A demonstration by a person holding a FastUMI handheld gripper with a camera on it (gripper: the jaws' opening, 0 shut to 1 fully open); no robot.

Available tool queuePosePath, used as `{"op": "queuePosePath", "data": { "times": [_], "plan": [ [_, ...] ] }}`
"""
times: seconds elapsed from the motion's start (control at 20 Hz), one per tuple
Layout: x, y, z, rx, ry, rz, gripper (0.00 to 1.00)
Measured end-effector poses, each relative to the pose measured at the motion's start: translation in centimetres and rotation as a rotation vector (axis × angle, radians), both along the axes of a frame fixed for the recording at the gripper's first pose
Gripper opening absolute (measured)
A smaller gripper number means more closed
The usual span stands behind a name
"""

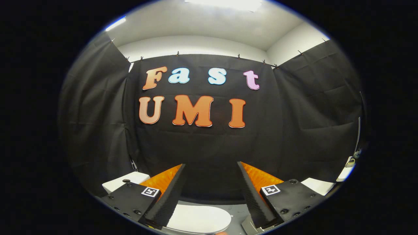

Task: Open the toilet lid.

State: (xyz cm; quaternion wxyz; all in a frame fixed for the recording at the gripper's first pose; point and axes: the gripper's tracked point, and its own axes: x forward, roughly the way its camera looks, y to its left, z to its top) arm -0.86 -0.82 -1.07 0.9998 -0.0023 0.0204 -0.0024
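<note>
In the gripper view the tongs (211, 168) stand wide open and hold nothing, with the black cloth wall (212, 147) beyond them. The white toilet lid (199, 218) lies low between the two fingers (169, 192), apart from both. A white block (125, 181) shows behind the left finger.

— How many grippers are there?
— One gripper (211, 165), with two fingers (169, 192) spread wide apart and nothing between them.
— And marker tags on it?
— Two square tags (150, 191), one by each finger.
— Toilet lids?
— One toilet lid (199, 218), white and rounded, low down between the fingers.
— Anything else white?
— One white box (125, 180) behind the left finger. More white pieces sit off to the right, too unclear to count.
</note>
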Motion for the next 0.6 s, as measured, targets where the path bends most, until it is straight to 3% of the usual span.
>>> {"op": "queuePosePath", "data": {
  "times": [0.6],
  "plan": [
    [-0.1, -0.7, -3.7, 0.033, 0.06, 0.014, 0.98]
  ]
}}
